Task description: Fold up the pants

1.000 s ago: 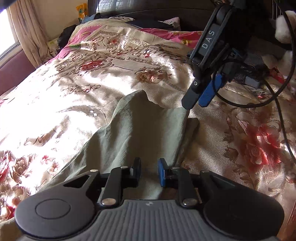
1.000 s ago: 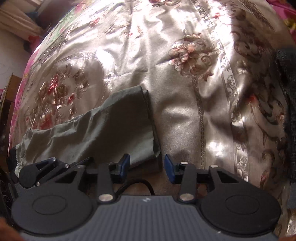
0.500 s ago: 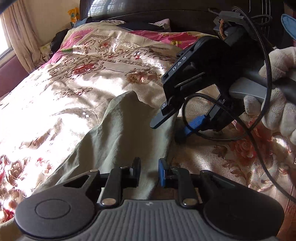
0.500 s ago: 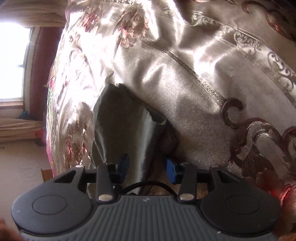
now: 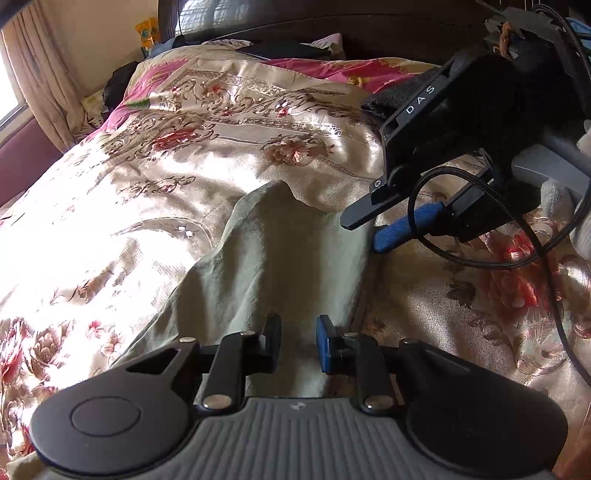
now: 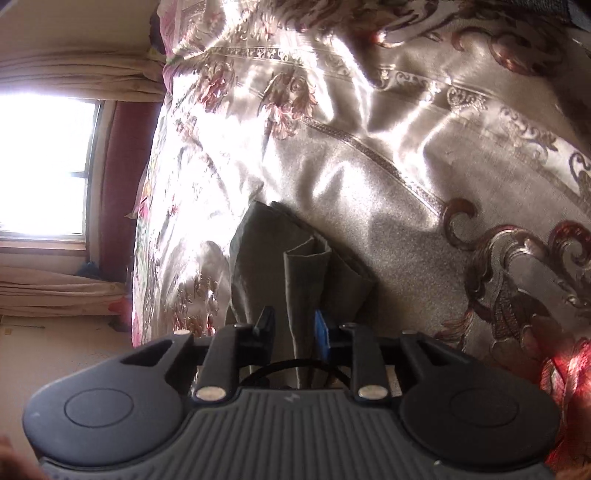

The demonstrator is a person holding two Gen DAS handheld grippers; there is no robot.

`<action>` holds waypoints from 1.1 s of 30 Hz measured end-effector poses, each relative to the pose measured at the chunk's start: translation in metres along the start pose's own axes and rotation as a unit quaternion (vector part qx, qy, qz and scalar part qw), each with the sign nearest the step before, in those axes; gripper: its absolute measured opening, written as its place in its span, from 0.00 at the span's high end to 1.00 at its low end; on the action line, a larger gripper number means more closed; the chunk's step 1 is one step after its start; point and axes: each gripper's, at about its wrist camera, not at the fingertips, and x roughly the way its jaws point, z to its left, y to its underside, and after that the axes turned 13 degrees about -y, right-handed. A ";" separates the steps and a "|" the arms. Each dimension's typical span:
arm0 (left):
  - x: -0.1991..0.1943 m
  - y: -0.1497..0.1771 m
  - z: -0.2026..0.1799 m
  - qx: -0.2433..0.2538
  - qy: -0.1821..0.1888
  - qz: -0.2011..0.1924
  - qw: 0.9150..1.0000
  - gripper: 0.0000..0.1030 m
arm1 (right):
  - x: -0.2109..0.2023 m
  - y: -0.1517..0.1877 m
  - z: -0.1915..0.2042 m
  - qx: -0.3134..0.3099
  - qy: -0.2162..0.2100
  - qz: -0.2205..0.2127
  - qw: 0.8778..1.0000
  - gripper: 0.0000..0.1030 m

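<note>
Pants [image 5: 280, 266] lie on bed [image 5: 129, 229], soft, light, slippery on satin. Your right tool [image 6: 293, 328] closing over folded hem edge; left tool [image 5: 298, 341] narrow, grip unclear. Take both layers.

Hard daylight pours in from the blown-out white window [image 6: 40, 162], seen sideways at the left of the right wrist view. The glossy floral satin bedspread [image 5: 155, 206] throws back glare — whole patches at the left of both views burn to white, pattern lost. The olive-green cloth pants [image 5: 266, 266] are sunlit in the left wrist view, shadowed in the right one [image 6: 258, 258]. Fisheye bending curves the edges — the black headboard [image 5: 332, 18] bows. Detail is slightly soft throughout.
</note>
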 end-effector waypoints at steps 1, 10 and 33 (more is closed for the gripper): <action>0.001 0.000 -0.001 -0.001 0.001 0.001 1.000 0.64 | 0.001 0.000 -0.006 0.007 0.016 0.000 1.000 0.62; 0.006 0.003 -0.006 -0.011 0.017 0.004 1.000 0.64 | 0.020 0.004 -0.017 0.009 -0.009 -0.029 0.999 0.50; -0.002 -0.011 0.019 -0.078 -0.023 -0.002 0.997 0.57 | -0.065 -0.032 0.035 -0.106 0.032 -0.094 0.989 0.95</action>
